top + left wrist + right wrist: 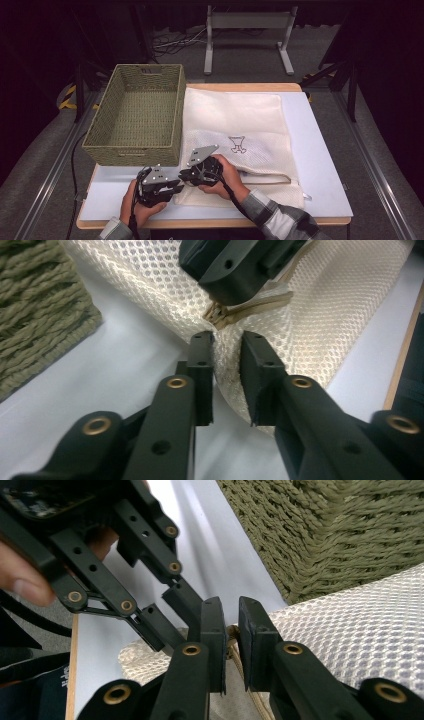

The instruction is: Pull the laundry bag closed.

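Both tools are matte black. The left tool and right tool each carry a grey three-cornered plate on top and trail a black cable. Brass-coloured rivets stud the jaw links. The person's sleeves are grey-and-white plaid.

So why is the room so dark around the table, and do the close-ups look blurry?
High view: light falls on the table, the surroundings near black. Left claw view: the mesh bag is sharp, the near arms soft. Right claw view: the basket is crisp, a fingertip blurred.
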Available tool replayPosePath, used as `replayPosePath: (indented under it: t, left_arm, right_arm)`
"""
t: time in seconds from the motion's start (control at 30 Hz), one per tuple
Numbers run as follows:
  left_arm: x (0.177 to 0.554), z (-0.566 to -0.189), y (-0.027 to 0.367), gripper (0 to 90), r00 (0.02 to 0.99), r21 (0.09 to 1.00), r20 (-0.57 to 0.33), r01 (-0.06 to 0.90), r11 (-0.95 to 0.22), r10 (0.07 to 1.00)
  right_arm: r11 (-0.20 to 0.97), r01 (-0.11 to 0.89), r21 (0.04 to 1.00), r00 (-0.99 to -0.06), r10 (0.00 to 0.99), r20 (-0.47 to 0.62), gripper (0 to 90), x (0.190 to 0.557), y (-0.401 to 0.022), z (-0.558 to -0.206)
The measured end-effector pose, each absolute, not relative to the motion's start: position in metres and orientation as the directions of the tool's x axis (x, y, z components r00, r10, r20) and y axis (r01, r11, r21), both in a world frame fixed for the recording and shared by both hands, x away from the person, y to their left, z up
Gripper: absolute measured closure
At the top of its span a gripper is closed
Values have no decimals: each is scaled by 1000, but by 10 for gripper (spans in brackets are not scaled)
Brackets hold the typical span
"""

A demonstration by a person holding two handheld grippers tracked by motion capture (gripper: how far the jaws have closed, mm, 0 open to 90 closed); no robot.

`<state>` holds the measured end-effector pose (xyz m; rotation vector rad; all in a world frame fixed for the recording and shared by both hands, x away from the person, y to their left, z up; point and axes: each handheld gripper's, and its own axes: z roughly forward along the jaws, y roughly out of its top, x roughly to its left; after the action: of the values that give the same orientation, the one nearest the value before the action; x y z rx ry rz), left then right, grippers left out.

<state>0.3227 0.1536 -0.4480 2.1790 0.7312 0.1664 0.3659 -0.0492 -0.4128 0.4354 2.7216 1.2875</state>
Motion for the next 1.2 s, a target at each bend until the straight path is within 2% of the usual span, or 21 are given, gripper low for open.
replayPosePath:
  t: [0.17, 0.33, 0.37, 0.43, 0.67, 0.73, 0.8, 1.2]
  left_arm:
    - [327, -449, 150, 685, 829, 735, -137, 452, -505, 542]
    - [329, -447, 150, 764, 828, 730, -161, 466, -500, 537]
    - [329, -446, 151, 817, 830, 734, -152, 459, -501, 537]
    - [328, -444, 151, 848, 831, 737, -148, 455, -501, 536]
    - [327, -442, 154, 856, 819, 744, -159, 466, -478, 552]
    - [327, -442, 154, 856, 820, 745, -146, 459, -483, 554]
    - [326, -442, 153, 856, 822, 744, -137, 454, -490, 553]
    - [325, -441, 153, 856, 822, 750, -126, 445, -489, 555]
  right_arm:
    - [593, 196, 781, -957, 291, 19, 824, 363, -54, -409]
    - [588, 185, 787, -957, 290, 9, 824, 361, -56, -407]
    - [585, 183, 790, -958, 288, 9, 824, 361, -57, -407]
    - [577, 188, 795, -956, 292, 14, 824, 361, -60, -406]
    - [597, 177, 783, -960, 280, 3, 827, 359, -66, -407]
    - [607, 172, 776, -962, 272, 0, 865, 359, -68, -409]
    - [612, 172, 772, -963, 269, 2, 866, 359, -69, -410]
    - [631, 152, 761, -964, 264, -26, 795, 360, -73, -407]
